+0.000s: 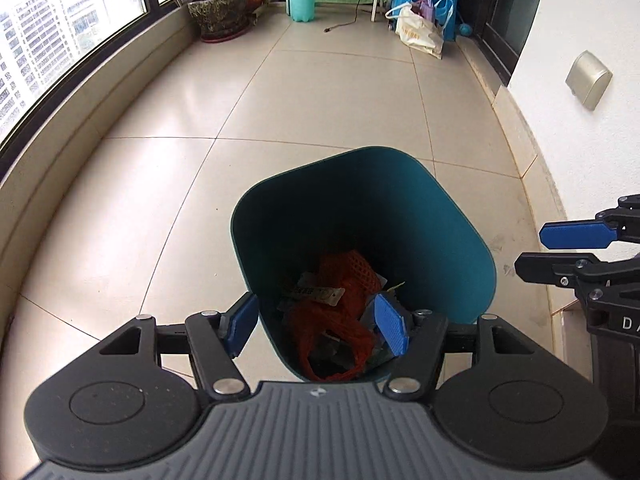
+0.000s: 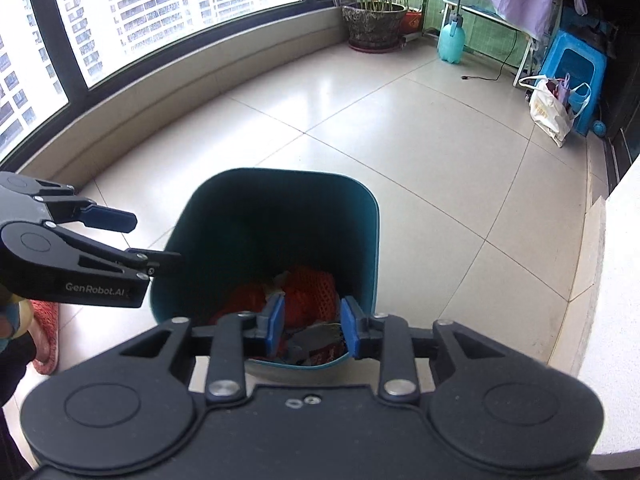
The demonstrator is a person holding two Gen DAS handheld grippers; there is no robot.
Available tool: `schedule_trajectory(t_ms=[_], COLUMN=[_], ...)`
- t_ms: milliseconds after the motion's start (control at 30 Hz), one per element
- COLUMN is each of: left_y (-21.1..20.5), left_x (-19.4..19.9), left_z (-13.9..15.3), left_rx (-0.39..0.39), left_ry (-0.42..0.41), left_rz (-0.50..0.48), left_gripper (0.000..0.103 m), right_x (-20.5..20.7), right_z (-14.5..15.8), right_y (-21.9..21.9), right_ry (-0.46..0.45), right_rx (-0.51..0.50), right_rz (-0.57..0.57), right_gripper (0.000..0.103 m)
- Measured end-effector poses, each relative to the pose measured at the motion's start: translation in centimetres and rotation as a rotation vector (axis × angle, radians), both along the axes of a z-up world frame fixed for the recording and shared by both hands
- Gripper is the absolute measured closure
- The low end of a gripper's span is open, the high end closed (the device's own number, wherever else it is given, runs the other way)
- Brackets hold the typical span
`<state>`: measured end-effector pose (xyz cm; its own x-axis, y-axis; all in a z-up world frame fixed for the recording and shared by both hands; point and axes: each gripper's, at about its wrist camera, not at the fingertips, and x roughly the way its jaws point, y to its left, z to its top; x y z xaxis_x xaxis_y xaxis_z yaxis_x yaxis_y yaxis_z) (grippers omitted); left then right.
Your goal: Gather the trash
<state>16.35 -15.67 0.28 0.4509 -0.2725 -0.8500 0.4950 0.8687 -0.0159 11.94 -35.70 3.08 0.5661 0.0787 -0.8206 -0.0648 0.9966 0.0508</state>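
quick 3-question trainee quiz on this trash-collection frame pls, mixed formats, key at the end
1. True or false: the teal bin holds nothing.
2. Multiple choice: what stands out most among the bin's contents? A) orange mesh netting B) a glass bottle C) a folded towel
3. Short answer: is either the left gripper or the right gripper clamped on a piece of trash?

Key
1. False: netting and wrappers lie at its bottom.
2. A
3. No. Both sets of jaws stand apart above the bin with nothing pinched between the pads; the left is spread wider than the right.
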Motion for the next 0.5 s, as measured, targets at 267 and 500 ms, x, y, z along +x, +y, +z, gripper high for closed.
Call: schedule_trajectory(t_ms=[267, 500], left_y=[3.0, 5.9], left_x=[-5.1, -7.8], left_z=[2.1, 2.3], left_rx=[-0.062, -0.082], left_ry=[-0.100, -0.151], left_rz=[0.014, 0.058], left_gripper=[0.035, 0.034], right_x=[-5.8, -8.9], right_z=[3.0, 3.0], right_y=[2.3, 3.4], right_ry=[-0.100, -0.199], right_rx=[0.069, 0.087], right_rz=[-0.055, -0.072], right_gripper=[0.054, 0.032])
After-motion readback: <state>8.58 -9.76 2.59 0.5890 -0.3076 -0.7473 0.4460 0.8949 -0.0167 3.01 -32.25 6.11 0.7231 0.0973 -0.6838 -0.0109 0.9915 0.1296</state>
